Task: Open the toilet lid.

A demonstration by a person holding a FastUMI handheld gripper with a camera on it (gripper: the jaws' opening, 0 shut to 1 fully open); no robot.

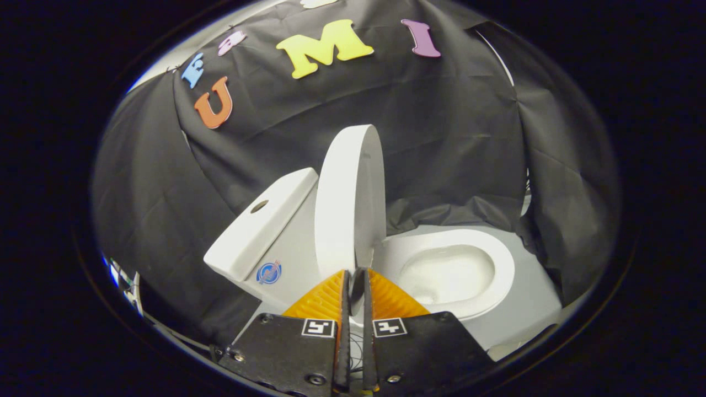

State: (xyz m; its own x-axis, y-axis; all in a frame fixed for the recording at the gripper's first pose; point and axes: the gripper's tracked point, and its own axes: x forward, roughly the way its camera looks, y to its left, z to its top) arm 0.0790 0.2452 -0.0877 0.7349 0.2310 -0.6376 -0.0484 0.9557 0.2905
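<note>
Just ahead of my fingers, the toilet lid is standing straight up, beside the tank. I am holding my gripper with its fingers nearly together at the lid's bottom edge; I cannot tell if they pinch it. The open bowl is sitting beyond.

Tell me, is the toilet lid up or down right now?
Up. The toilet lid stands nearly upright beside the tank, leaving the bowl uncovered. The gripper jaws sit almost closed at its lower edge.
</note>
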